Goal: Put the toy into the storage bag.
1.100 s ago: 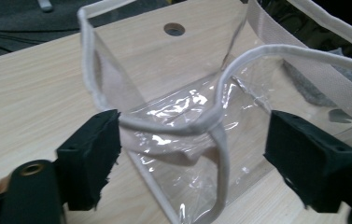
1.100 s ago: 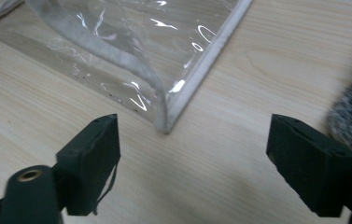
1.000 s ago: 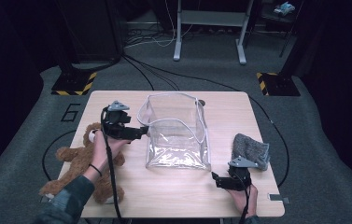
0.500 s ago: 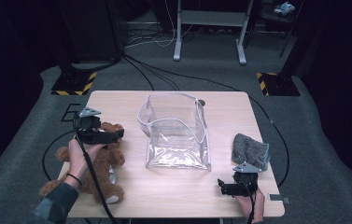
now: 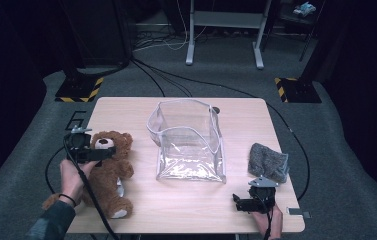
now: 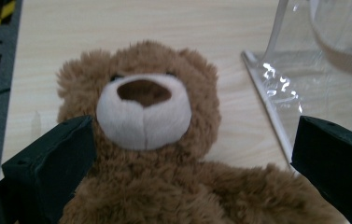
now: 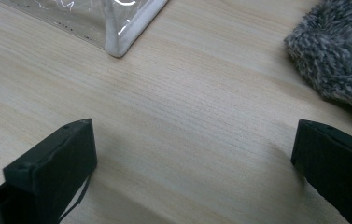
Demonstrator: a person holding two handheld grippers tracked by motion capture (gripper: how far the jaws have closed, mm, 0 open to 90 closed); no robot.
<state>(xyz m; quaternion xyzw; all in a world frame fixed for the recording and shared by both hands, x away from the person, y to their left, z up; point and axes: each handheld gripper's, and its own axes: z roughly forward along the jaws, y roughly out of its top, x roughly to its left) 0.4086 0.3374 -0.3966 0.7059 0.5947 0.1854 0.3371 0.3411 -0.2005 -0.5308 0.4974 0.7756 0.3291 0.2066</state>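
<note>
A brown teddy bear lies on its back at the left of the wooden table. My left gripper hovers at its head, open. In the left gripper view the bear's muzzle and neck lie between the wide jaws, which have just opened further; the pads do not press the fur. A clear plastic bag stands open in the middle. My right gripper rests near the front right edge, open, its jaws also just widened, over bare wood. A grey fluffy cloth lies beside it.
The bag's corner and the grey cloth sit ahead of the right jaws. The bag's side stands right of the bear. Cables and stand feet lie on the grey floor behind the table.
My left gripper left the bag's left rim, swung left and sank to the bear's head. The right gripper has hardly moved.
</note>
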